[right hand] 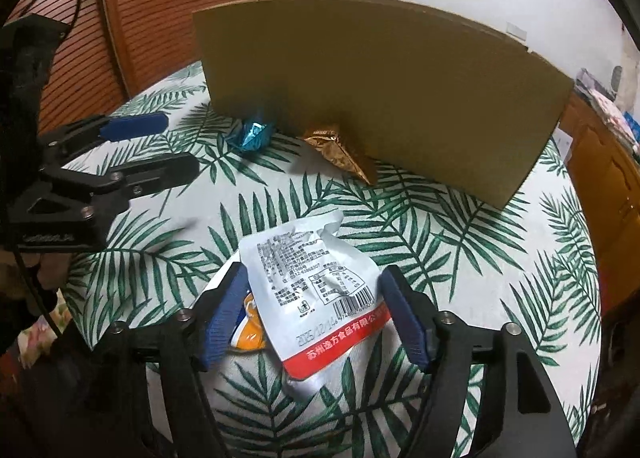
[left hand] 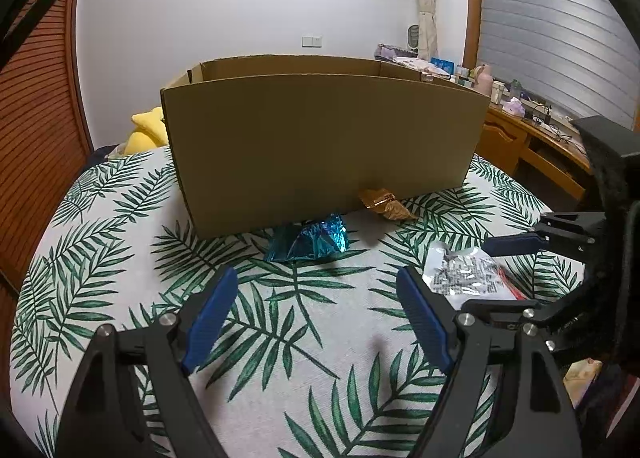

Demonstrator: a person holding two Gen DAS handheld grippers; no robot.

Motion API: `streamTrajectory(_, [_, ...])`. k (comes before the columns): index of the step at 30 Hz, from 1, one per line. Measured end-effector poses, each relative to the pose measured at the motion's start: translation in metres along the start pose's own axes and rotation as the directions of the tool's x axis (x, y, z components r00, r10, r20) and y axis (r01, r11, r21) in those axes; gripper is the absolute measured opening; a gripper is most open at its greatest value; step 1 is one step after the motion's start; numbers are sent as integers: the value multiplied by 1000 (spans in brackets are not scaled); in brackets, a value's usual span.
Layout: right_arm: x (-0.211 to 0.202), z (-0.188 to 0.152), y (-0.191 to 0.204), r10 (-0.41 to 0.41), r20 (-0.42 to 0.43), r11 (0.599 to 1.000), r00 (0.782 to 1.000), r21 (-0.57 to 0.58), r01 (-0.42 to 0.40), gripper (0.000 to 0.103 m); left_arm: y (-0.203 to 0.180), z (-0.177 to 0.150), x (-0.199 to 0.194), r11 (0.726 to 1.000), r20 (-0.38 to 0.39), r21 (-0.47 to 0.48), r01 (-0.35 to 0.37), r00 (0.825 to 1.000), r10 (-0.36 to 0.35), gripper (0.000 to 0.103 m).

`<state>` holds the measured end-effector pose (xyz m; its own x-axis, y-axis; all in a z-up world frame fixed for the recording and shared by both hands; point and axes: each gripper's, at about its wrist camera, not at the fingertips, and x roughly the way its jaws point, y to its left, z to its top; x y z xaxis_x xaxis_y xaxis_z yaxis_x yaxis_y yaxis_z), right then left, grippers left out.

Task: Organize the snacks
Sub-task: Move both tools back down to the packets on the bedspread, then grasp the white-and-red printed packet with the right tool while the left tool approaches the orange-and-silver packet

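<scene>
Your right hand-held gripper (right hand: 312, 318) is straddling the white snack packet (right hand: 316, 290), which is lying flat on the leaf-print tabletop (right hand: 460, 242) on the near side of the cardboard box (right hand: 380, 90). The packet's long axis is running away from you toward the box, roughly in line with the direction the right hand-held gripper is pointing, so its two long edges are facing the two blue pads, one to each side. The jaws are standing wide and empty: the left pad is sitting just beside the packet's edge, above a second, orange-printed wrapper (right hand: 250, 328) peeking out from under it, and the right pad is sitting near the barcode corner; whether either pad is touching the foil I cannot tell, but nothing is being pinched. Your left hand-held gripper (left hand: 316, 318) is also gaping wide with nothing between its fingers, aiming at bare cloth in front of the box, with the blue foil wrapper (left hand: 310, 240) ahead of it against the box's front wall and the gold foil wrapper (left hand: 384, 204) a little further to the right along that same wall. The white packet is lying off to that gripper's right, so your right hand is clearly the nearer one. I am judging that closing across the packet's short width is what the next move is asking for, taking care not to catch the orange wrapper beneath.
</scene>
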<state>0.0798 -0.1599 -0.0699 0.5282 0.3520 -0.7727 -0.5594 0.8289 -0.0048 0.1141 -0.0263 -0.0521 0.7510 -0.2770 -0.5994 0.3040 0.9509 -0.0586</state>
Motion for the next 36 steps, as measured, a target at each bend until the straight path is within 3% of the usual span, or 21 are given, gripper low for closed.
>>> streamTrajectory(6, [7,8,-9,30,-14,999,999,33,-30,77,2,0,0,1000,1,-11,-2,1000,2,82])
streamTrajectory(13, [5,8,-14,33,-4,998,999,45,-32,59,1,-1,1,1000,-6,-4,-2,1000,2,82])
streamTrajectory(18, [-3,2,-18,20,22,998,1000,67,-21,59,-5,0,1,1000,-14,29,1,1000,0,82])
streamTrajectory(24, [-29,-8,-26,-6,84,995,996,100,-2,59,-21,8,4,992,-49,39,121,992,-119,82])
streamTrajectory(32, [-63,-26,-41,-33,130,988,991,155,12,60,-62,16,11,970,-108,134,205,976,-191,82])
streamTrajectory(36, [-78,-33,-45,-44,151,984,987,175,17,60,-77,15,14,952,-157,156,264,958,-240,71])
